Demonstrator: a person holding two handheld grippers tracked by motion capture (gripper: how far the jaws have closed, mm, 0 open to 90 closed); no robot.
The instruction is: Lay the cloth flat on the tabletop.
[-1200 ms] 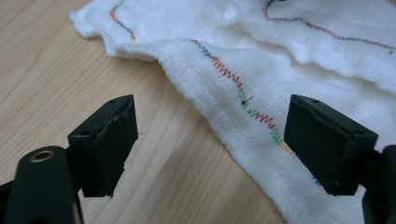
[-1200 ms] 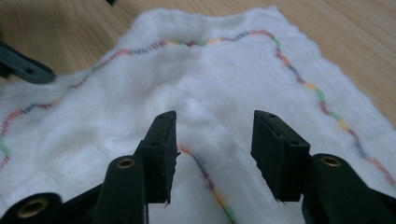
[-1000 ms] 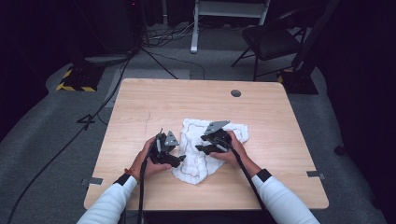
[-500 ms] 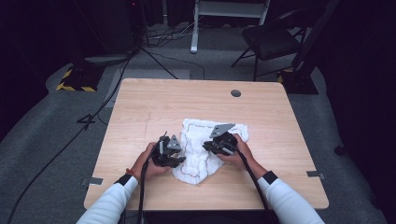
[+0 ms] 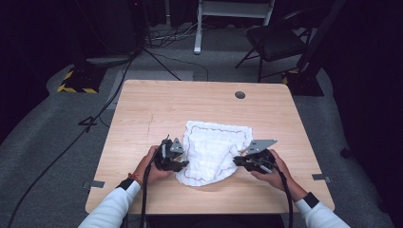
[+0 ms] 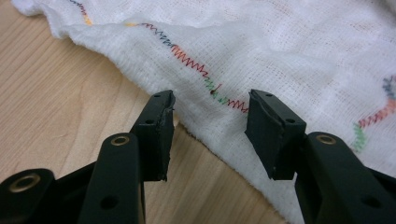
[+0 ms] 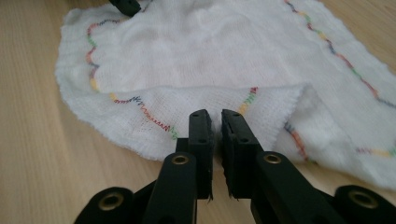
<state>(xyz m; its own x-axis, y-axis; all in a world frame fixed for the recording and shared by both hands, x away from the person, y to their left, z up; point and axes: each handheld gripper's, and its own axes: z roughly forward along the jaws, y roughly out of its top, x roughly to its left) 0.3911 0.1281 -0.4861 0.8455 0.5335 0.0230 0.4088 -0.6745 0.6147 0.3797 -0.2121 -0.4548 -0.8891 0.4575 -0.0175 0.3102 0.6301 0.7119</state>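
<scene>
A white cloth (image 5: pixel 214 147) with a multicoloured zigzag hem lies crumpled on the middle of the wooden table (image 5: pixel 157 109). My left gripper (image 5: pixel 179 160) rests at the cloth's left edge. In the left gripper view its jaws (image 6: pixel 210 100) stand open and have just been opening a little; the hemmed cloth edge (image 6: pixel 289 46) lies between the tips, not pressed. My right gripper (image 5: pixel 239 161) is at the cloth's lower right. Its jaws (image 7: pixel 215 116) have just been closing and are shut on a raised fold of the cloth (image 7: pixel 196 51).
A round cable hole (image 5: pixel 240 94) sits near the table's far edge. Bare wood surrounds the cloth on all sides. On the dark floor beyond are a chair (image 5: pixel 275 42), a white stand (image 5: pixel 197 28), cables and a yellow-black striped base (image 5: pixel 76 80).
My right gripper has closed on the cloth and moved right and toward the front edge, drawing a fold with it. My left gripper has stayed in place and its jaws have narrowed.
</scene>
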